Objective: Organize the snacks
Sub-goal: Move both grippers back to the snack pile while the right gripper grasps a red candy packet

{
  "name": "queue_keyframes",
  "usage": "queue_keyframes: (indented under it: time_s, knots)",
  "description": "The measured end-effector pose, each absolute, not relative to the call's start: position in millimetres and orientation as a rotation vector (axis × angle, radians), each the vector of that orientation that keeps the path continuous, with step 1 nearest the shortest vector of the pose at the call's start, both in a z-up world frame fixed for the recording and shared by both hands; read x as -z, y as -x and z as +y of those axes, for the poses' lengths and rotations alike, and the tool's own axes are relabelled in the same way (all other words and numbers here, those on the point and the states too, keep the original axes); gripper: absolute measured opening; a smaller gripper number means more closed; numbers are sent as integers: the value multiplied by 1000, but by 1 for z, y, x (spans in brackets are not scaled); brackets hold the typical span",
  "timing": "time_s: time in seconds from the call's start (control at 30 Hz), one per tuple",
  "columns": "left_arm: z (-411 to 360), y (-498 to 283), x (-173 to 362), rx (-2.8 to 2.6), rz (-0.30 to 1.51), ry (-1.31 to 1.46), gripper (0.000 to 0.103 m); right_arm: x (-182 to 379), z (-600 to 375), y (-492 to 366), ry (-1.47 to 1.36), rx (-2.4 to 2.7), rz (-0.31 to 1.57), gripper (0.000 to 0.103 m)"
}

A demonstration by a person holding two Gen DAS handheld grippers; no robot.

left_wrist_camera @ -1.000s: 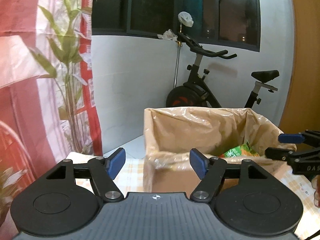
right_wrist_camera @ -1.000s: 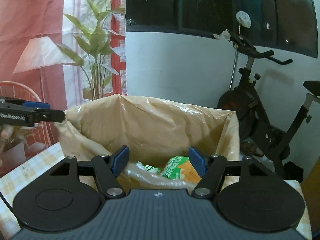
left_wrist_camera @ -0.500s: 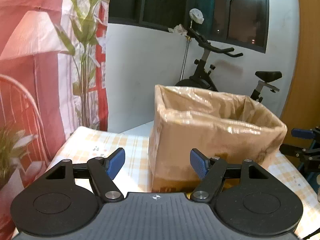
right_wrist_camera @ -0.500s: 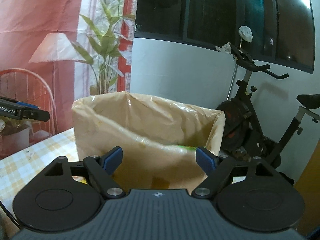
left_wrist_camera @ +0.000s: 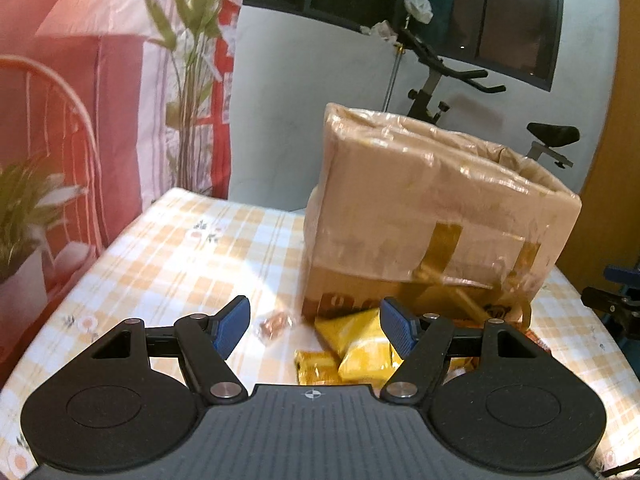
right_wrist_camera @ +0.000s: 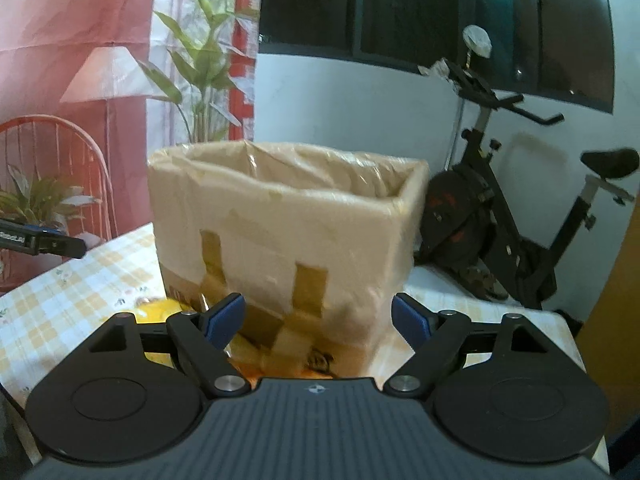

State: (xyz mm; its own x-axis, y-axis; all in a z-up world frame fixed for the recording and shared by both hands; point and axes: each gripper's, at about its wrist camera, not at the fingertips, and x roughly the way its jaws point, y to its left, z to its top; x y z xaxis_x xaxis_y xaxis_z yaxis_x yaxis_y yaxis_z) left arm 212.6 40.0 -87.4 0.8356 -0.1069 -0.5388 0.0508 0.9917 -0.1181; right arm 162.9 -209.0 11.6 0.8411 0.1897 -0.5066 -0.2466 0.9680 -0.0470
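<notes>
Left wrist view: we see yellow snack packets (left_wrist_camera: 360, 344) on tabletop (left_wrist_camera: 168, 256) beside lined box (left_wrist_camera: 432, 208), unpacked; left hand-held gripper (left_wrist_camera: 316, 326) and right hand-held gripper (right_wrist_camera: 318, 318) both agape, empty.

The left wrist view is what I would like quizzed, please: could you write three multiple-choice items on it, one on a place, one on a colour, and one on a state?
1. Where do the yellow snack packets lie?
A. On the tablecloth in front of the box
B. Inside the box
C. On the bike seat

2. What colour are the pads of the left hand-held gripper?
A. Red
B. Blue
C. White

3. How does the left hand-held gripper stand?
A. Shut on a packet
B. Shut on the box rim
C. Open, gripping nothing

Answers:
1. A: the packets rest on the checked tablecloth at the foot of the cardboard box.
2. B: both fingertips show blue ribbed pads.
3. C: the jaws stand apart and the pads press on nothing; the packets lie beyond them on the cloth.
</notes>
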Motion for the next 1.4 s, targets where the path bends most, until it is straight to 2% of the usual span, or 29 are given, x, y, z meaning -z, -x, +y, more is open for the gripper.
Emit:
queue_keyframes:
  time_s: [0.37,0.63,0.87,1.07,1.13,1.23,1.3,1.4]
  knots:
    - [44,-206,115,49,637,166,74,27,-238,-146,136,-125,637,82]
    - [38,-204,127,65,667,176,74,61,-244,-128,70,-125,810,80]
    - [36,-204,133,68,683,178,74,90,-238,-115,-1,-126,958,73]
    - [37,-204,135,63,692,183,74,93,-231,-117,56,-149,963,61]
    - [37,-205,136,62,694,184,74,94,-227,-119,81,-149,956,52]
    - [38,-205,136,62,695,183,74,94,-228,-120,81,-152,945,50]
    - [37,-205,137,63,698,183,74,92,-229,-120,85,-145,918,43]
    - [36,-206,137,63,701,181,73,88,-232,-125,100,-126,894,38]
